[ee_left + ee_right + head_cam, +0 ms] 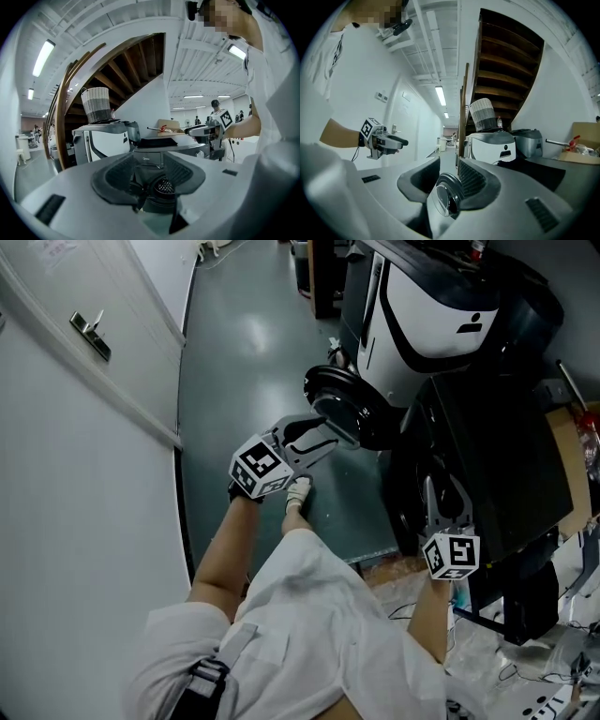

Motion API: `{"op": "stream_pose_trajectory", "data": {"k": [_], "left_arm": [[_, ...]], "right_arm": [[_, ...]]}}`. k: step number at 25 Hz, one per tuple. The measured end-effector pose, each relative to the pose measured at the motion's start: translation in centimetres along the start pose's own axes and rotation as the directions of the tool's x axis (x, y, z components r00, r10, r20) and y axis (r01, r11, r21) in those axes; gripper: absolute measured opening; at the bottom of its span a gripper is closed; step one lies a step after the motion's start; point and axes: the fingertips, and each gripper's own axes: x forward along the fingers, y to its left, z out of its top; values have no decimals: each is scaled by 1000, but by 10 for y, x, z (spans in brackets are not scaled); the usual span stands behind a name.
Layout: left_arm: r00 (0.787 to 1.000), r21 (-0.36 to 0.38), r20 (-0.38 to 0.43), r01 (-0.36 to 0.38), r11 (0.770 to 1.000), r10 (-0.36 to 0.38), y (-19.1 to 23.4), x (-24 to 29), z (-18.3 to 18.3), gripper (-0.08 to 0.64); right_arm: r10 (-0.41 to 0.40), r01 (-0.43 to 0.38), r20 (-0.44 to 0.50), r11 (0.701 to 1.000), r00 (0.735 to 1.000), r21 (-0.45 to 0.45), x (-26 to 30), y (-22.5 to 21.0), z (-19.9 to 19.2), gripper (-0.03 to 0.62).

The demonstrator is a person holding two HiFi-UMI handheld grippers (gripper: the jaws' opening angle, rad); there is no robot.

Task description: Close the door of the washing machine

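a: where is the door found?
b: it is seen swung wide open, standing out from the front of the black washer over the dark floor. the washer is set along the floor's right edge, just beside a white-and-black machine.
a: and how is the left gripper placed?
b: it is held just beside the door's lower rim. whether the rim is touched cannot be told. its fingers are seen about half apart, and nothing is clamped between them. through the gap, the drum mouth is seen farther off.
a: what is shown of the right gripper?
b: it is held low before the washer's black body, well apart from the left gripper. its fingers are spread too, and nothing is gripped by them. in the right gripper view the door is seen edge-on within the gap, with its glass turned to the left. it lies beyond the pads and is not pressed by them.
a: is anything else to be noted?
b: a woven basket is set on top of the white-and-black machine. a white wall door with a metal handle is seen along the floor's left edge. a white shirt is worn by the person, and each gripper's marker cube is turned up toward the head view.
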Motion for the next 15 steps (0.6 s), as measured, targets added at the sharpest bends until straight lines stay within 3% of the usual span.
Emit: {"op": "stream_pose_trajectory", "data": {"k": [7,15], "left_arm": [[998,-14,-52,26,1000,-26,77,33,-40,245],[985,-2,-122,124,992,-124,156,76,-84,282]], "right_arm": [[21,-20,-37,999,999,28,74,-1,-19,149],[38,-34,-77,998,996,48,162,3,-45,161]]}}
